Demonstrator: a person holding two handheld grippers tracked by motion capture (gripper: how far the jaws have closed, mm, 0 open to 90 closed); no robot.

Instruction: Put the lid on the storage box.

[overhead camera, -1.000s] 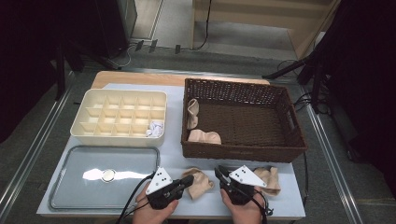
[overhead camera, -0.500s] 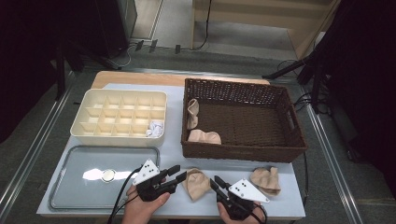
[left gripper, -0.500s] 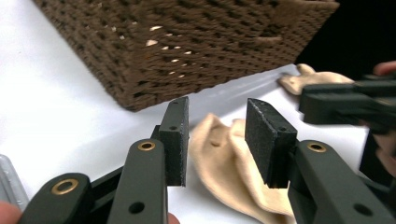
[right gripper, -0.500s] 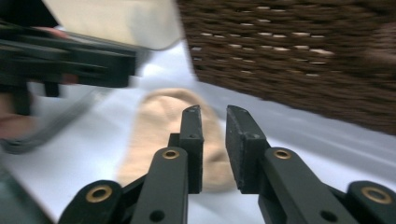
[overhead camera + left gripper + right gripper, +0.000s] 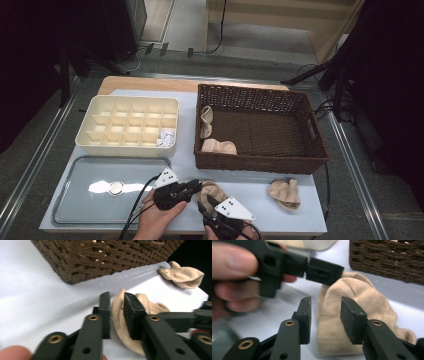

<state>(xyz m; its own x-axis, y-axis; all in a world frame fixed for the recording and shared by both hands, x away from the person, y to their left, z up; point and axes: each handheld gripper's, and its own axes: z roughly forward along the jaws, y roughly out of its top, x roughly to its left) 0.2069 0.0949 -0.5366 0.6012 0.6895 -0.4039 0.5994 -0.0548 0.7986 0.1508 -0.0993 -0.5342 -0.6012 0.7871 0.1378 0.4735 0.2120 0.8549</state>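
Both grippers have closed in on the sock (image 5: 214, 190) lying on the table (image 5: 260, 192) before the basket (image 5: 260, 162): left gripper (image 5: 117, 311) and right gripper (image 5: 325, 315) each straddle its edge, jaws apart, nothing pinched yet, so the grab looks imminent.

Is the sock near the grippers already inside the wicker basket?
No, the sock lies on the white tabletop in front of the basket, between the left gripper and the right gripper.
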